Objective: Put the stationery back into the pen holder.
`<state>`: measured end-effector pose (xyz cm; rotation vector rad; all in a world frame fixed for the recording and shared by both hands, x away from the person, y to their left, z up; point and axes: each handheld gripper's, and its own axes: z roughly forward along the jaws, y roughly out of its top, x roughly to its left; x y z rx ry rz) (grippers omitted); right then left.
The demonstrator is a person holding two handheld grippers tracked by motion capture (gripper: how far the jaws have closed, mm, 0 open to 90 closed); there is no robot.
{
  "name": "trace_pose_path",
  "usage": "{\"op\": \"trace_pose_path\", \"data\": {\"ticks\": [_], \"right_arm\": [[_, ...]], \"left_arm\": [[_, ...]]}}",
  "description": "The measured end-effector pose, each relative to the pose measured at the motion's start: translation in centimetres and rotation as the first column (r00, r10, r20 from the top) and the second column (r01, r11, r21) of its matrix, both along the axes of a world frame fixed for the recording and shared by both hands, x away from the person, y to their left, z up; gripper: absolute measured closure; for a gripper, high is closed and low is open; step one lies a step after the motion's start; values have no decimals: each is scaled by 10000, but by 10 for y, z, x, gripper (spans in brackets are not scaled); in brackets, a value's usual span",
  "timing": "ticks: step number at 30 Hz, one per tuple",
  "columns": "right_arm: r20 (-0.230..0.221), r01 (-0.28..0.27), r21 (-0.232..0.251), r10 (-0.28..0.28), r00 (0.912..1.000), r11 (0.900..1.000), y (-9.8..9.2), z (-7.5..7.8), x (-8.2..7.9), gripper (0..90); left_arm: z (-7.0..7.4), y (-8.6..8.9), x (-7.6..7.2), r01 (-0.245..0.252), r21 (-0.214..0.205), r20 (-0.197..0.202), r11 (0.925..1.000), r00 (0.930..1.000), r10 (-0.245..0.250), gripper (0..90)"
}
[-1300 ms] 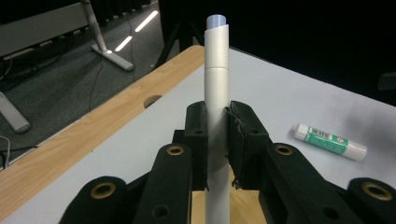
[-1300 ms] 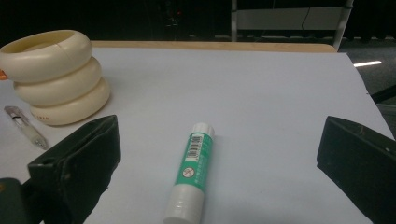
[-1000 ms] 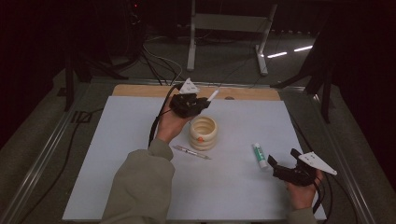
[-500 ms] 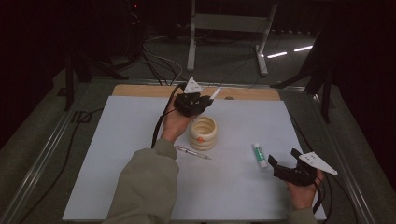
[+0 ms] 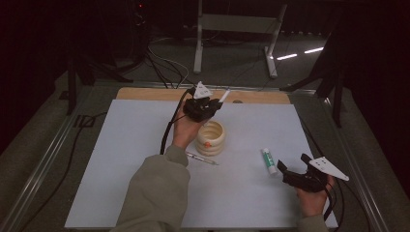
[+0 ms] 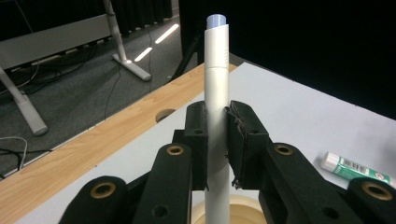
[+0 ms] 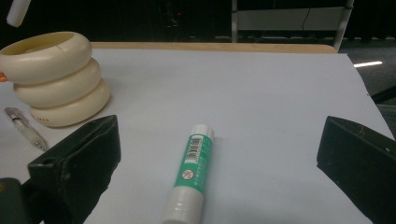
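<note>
Your left hand-held gripper (image 6: 217, 140) clamps a light, stiff, slippery white marker (image 6: 217, 84) at mid-barrel above the cream holder (image 5: 210, 137) near the worktop's (image 5: 121, 159) far edge, while the right hand-held gripper (image 7: 219, 177) gapes over the glue stick (image 7: 192, 175).

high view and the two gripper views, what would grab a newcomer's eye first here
First, the left tongs, shut on a white marker held just above the cream ribbed holder in the middle of the white table sheet. Next, the green and white glue stick lying flat on the sheet between the wide open jaws of the right tongs. A clear pen lies beside the holder.
</note>
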<state>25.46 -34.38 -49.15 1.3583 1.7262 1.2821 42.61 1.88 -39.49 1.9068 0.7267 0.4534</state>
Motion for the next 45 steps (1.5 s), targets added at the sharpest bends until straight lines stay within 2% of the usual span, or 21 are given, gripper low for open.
{"op": "trace_pose_path", "data": {"ticks": [2, 7, 18, 24, 45], "right_arm": [[13, 5, 9, -5, 10000, 10000, 0, 0, 0, 0], [15, 0, 16, 0, 10000, 10000, 0, 0, 0, 0], [9, 36, 5, -36, 10000, 10000, -1, 0, -1, 0], [16, 57, 8, -57, 10000, 10000, -1, 0, -1, 0], [-10, 70, -13, -70, 10000, 10000, -1, 0, -1, 0]], "left_arm": [[-2, 0, 0, -97, -135, -12, 9999, 10000, 97, 791], [-8, -2, 0, -137, -154, -89, 9998, 9999, 136, 791], [-23, 2, -5, -159, -1048, -541, 9944, 9985, 102, 791], [-32, 6, -6, -164, -1262, -877, 9919, 9961, 53, 791], [-48, 11, -9, -215, -1151, -1235, 9931, 9923, 72, 791]]}}
